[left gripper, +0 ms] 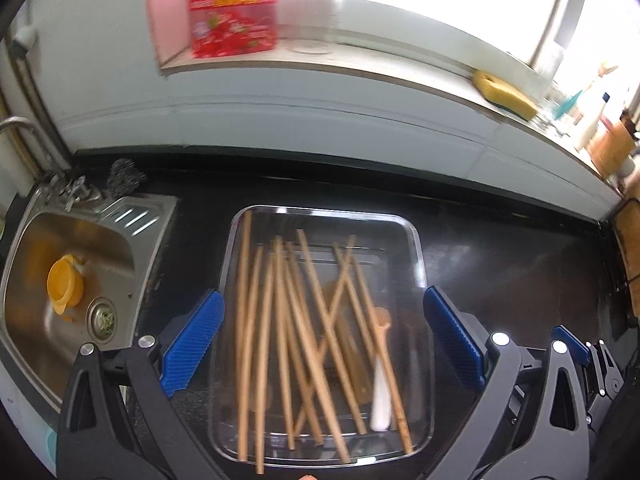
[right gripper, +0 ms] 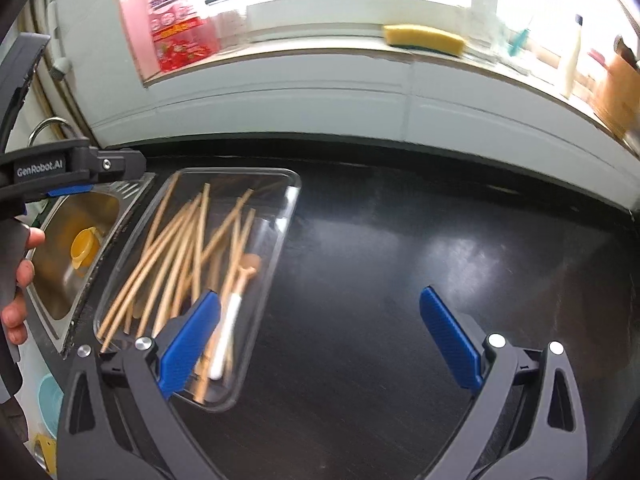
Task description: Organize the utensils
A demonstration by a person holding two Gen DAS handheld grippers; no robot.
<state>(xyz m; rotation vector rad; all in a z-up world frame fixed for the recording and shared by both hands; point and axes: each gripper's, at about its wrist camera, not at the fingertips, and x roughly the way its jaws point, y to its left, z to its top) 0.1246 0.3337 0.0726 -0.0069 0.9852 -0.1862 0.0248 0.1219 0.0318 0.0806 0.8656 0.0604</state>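
A clear plastic tray (left gripper: 416, 248) lies on the black counter and holds several wooden chopsticks (left gripper: 280, 320) and a small spoon with a white handle (left gripper: 380, 396). My left gripper (left gripper: 324, 336) is open above the tray, its blue pads on either side of it, holding nothing. In the right wrist view the same tray (right gripper: 290, 204) with the chopsticks (right gripper: 176, 256) and the spoon (right gripper: 228, 332) sits to the left. My right gripper (right gripper: 320, 336) is open and empty over bare counter, its left pad overlapping the tray's near end.
A steel sink (left gripper: 60, 280) with an orange cup (left gripper: 64, 286) lies left of the tray. A windowsill behind holds a red packet (left gripper: 232, 12), a yellow sponge (left gripper: 504, 92) and bottles. The black counter (right gripper: 440, 240) stretches right of the tray.
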